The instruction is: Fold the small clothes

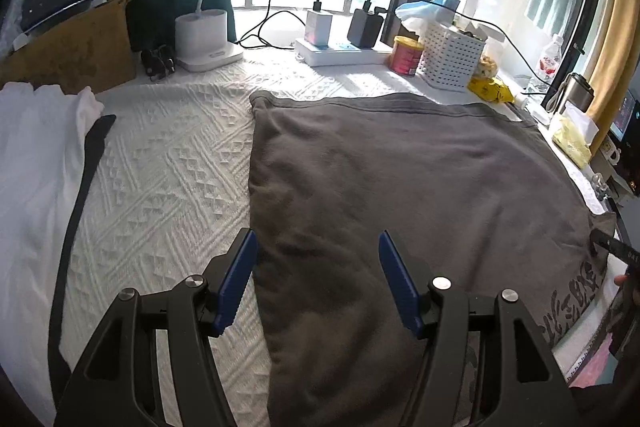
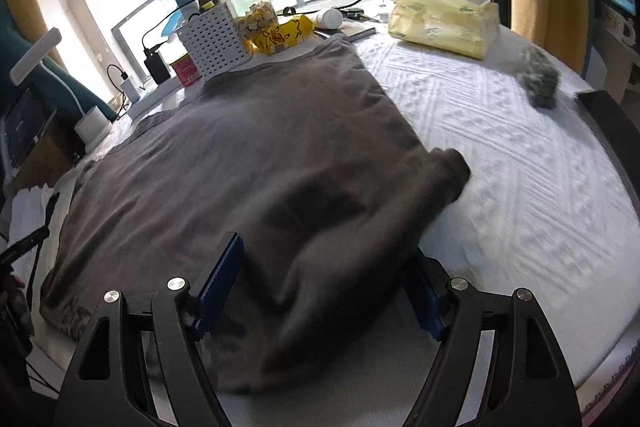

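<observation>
A grey garment [image 1: 400, 179] lies spread flat on the white textured cloth [image 1: 160, 163] that covers the table. My left gripper [image 1: 316, 235] is open just above the garment's near left edge; one blue finger is over the white cloth, the other over the grey fabric. In the right wrist view the same garment [image 2: 240, 155] has a sleeve [image 2: 448, 171] sticking out at its right side. My right gripper [image 2: 326, 247] stands open over the near right part, where a raised, blurred fold of fabric lies between the fingers and hides part of the right one.
White clothes [image 1: 32, 167] with a black strip [image 1: 76, 211] lie at the left. Along the window stand a lamp base [image 1: 204, 39], a power strip [image 1: 340, 53], a red can [image 1: 406, 55] and a white basket [image 1: 452, 55]. A yellow tissue pack [image 2: 444, 23] sits far right.
</observation>
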